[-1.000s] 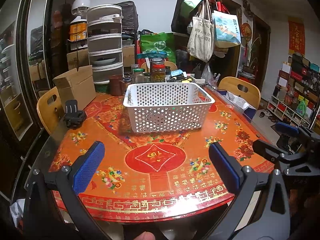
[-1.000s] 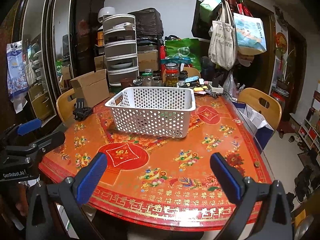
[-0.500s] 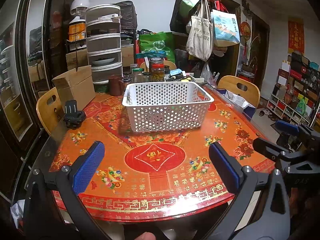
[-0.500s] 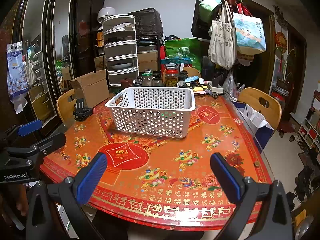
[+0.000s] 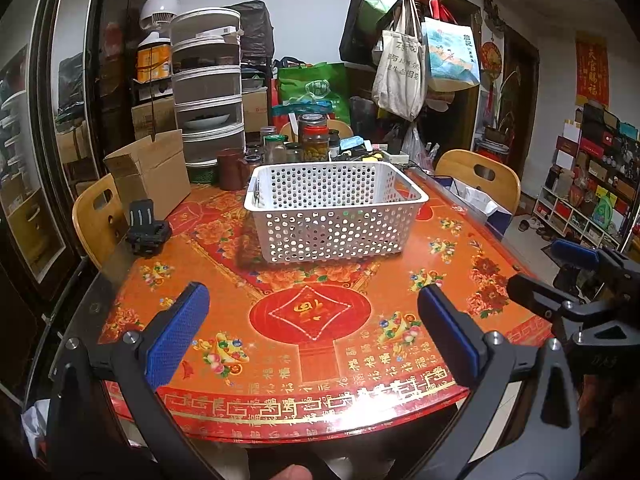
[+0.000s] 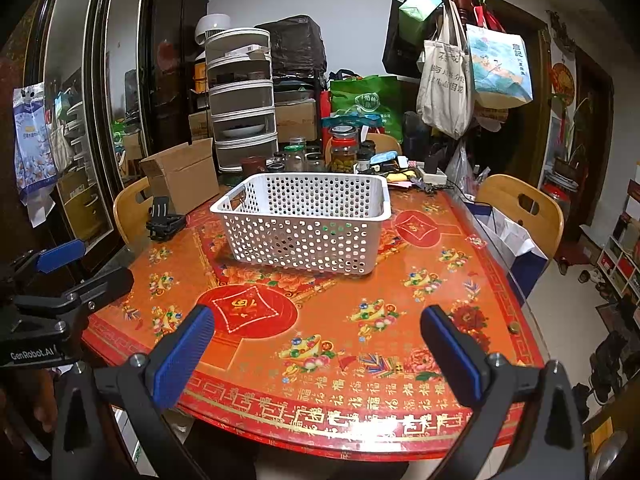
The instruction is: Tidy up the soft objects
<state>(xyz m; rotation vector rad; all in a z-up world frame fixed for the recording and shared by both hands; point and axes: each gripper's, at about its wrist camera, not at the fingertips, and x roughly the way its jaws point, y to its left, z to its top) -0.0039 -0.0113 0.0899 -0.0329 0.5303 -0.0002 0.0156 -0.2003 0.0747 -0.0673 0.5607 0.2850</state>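
A white perforated plastic basket (image 5: 334, 216) (image 6: 304, 224) stands in the middle of the red and orange patterned table (image 5: 316, 320) (image 6: 320, 320). Its inside is mostly hidden by its walls; dark and green shapes show through the holes. My left gripper (image 5: 312, 336) hovers open over the table's near edge, blue pads wide apart, nothing between them. My right gripper (image 6: 316, 344) is open the same way over the near right edge. Each gripper appears at the side of the other's view, the right one (image 5: 576, 280) and the left one (image 6: 60, 280). No soft object is in plain sight.
A cardboard box (image 5: 150, 172), a black clip-like gadget (image 5: 146, 230), a stacked drawer tower (image 5: 208, 104) and several jars (image 5: 314, 142) crowd the table's far side. Wooden chairs (image 5: 478, 178) (image 5: 98, 220) flank it. Bags hang on a coat rack (image 5: 416, 60).
Both grippers have barely shifted; the views drift slightly. Nothing was taken hold of or let go.
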